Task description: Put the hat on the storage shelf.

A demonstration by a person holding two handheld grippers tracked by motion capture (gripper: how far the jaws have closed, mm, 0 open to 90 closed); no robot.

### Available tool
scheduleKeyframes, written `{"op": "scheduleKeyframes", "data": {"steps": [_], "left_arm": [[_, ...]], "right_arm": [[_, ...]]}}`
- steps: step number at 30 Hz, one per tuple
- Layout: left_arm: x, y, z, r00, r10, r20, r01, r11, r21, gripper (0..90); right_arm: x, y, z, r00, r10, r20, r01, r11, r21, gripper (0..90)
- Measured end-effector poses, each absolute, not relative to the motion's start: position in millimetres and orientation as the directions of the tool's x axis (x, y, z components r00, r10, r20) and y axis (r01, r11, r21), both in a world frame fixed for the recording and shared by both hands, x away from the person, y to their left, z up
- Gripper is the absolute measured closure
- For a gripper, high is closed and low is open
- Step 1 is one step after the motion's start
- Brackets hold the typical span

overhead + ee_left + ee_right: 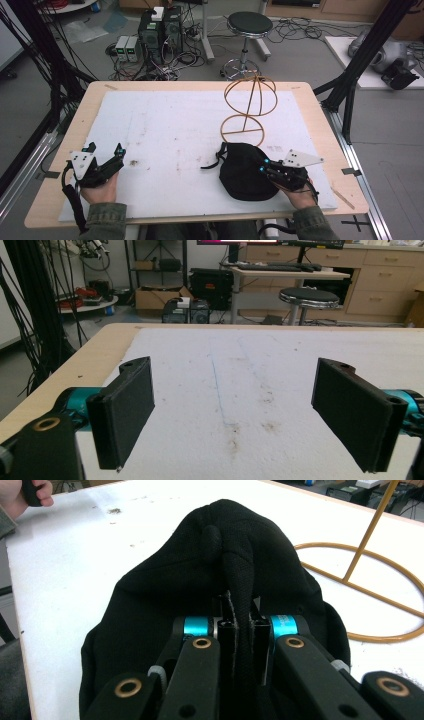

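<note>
The bench (320,130) is the largest thing here: a pale wooden top with rounded corners, smooth and light-grained. Nearly all of it lies under a white foam sheet (165,130), matt and slightly grainy, marked with brownish smudges and a faint blue line that runs away from the left tool in the left gripper view.

On the far right part of the sheet stands a wire stand (249,107), made of thin golden-yellow rod: a flat ring with a cross-bar at the base, a slanted stem, and hoops crossing into an open globe at the top. It holds nothing.

Just in front of the stand's base ring lies a black cap (245,172), soft knitted or mesh-like fabric, slumped into a rounded, crumpled mound near the bench's front right edge. A thin strap end trails from its left side across the sheet. In the right gripper view a raised fold of the fabric (240,580) runs along the cap's top toward the tool.

The right tool (264,166) rests on the cap's right side, its black jaws pressed together and pinching that ridge of fabric (241,630); the blue collars sit close on either side of it.

The left tool (106,149) is held above the sheet's front left corner, well apart from the cap. Its flat, black, rectangular pads (127,405) stand spread wide, with bare sheet between them.
</note>
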State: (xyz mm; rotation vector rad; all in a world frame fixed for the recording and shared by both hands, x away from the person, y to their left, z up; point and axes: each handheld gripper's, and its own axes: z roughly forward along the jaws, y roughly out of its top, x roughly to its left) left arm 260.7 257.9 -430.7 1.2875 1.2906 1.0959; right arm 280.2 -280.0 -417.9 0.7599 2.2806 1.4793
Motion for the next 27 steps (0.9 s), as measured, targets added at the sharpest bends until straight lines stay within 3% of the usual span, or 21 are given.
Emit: {"op": "scheduleKeyframes", "data": {"steps": [16, 27], "left_arm": [[259.8, 257.3, -430.1, 0.037, 0.998, -0.042, 0.123, 0.037, 0.992, 17.4], [258.7, 258.9, -430.2, 0.037, 0.998, -0.05, 0.129, 0.045, 0.991, 17.4]], "right_arm": [[280.2, -280.4, -400.6, -0.82, 0.567, 0.081, 0.223, 0.186, 0.957, 87.1], [275.4, -270.3, -377.7, -0.838, 0.545, 0.038, 0.105, 0.091, 0.99, 87.1]]}}
